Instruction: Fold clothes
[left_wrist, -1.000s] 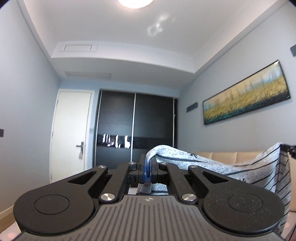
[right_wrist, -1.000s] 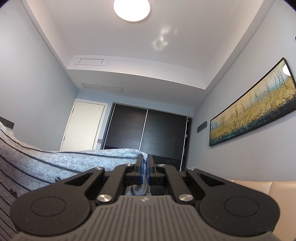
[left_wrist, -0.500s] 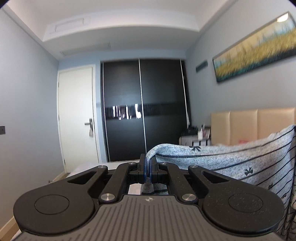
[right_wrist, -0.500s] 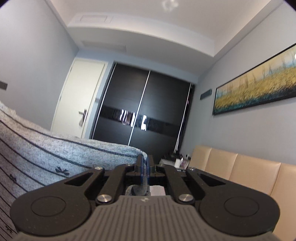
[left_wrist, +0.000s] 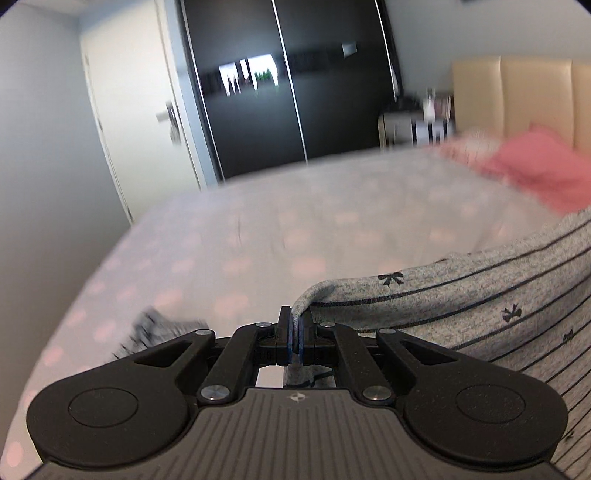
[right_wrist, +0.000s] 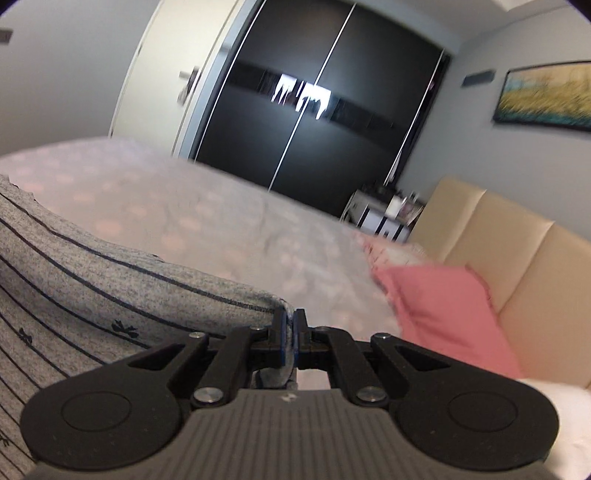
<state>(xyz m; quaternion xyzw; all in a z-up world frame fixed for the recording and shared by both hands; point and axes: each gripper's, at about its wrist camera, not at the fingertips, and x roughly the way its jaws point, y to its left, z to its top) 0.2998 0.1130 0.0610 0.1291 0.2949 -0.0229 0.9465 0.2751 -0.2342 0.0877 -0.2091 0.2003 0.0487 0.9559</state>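
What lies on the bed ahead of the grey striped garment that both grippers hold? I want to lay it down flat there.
Nothing visible on the dotted bed sheet directly ahead. The left gripper and right gripper are each shut on the grey striped garment. A pink pillow sits off to the side by the headboard, and a blurred dark patterned item lies near the left gripper.

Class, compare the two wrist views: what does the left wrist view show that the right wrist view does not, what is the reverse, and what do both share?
Only the left wrist view shows the left gripper and a small dark patterned cloth on the bed.

Only the right wrist view shows the right gripper and the painting on the wall.

Both show the bed, the striped grey garment pinched in shut jaws, the pink pillow, the black wardrobe, the white door and the beige headboard.
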